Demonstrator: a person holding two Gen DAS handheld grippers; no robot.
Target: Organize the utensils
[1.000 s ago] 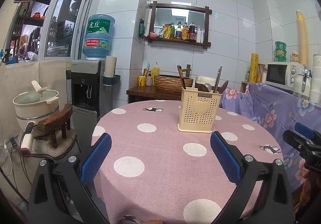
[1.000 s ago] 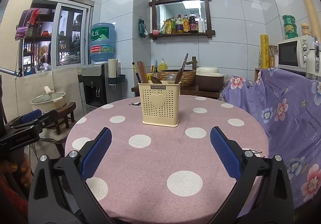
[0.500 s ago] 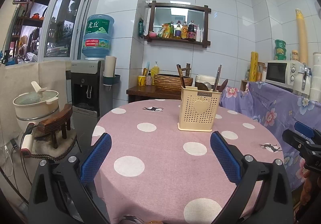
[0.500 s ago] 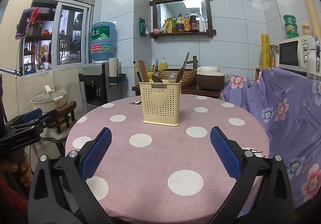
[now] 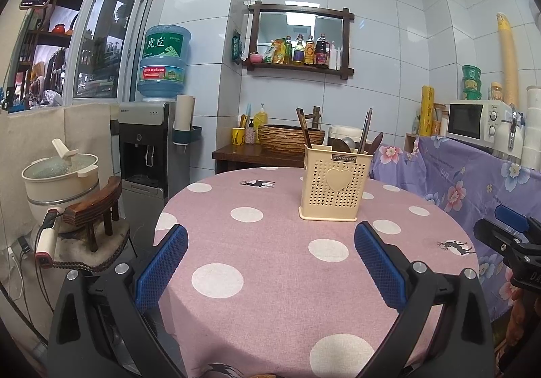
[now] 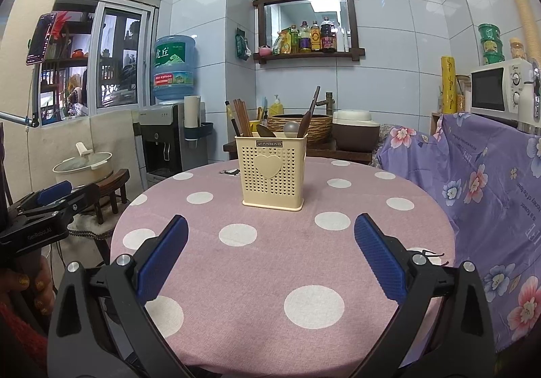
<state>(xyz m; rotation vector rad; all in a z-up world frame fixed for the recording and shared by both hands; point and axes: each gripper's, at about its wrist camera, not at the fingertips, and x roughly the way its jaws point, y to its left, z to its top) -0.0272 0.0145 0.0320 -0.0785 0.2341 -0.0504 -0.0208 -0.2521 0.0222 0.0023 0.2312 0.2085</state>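
Note:
A cream perforated utensil holder point(image 5: 334, 181) with a heart on its front stands on the round pink polka-dot table point(image 5: 277, 263). It also shows in the right wrist view point(image 6: 273, 171). Chopsticks point(image 6: 240, 117), spoons point(image 6: 291, 129) and dark wooden utensils stand upright in it. My left gripper point(image 5: 270, 252) is open and empty, held above the near part of the table. My right gripper point(image 6: 271, 242) is open and empty, also short of the holder. Each gripper shows at the edge of the other's view.
A water dispenser point(image 5: 152, 141) and a stool with a pot point(image 5: 64, 175) stand left of the table. A side table with a woven basket point(image 5: 287, 137) is behind it. A purple floral cloth point(image 6: 490, 181) and a microwave point(image 6: 497, 90) are to the right.
Both grippers have drifted slightly; the holder sits a little higher in the views. Both stay open and empty.

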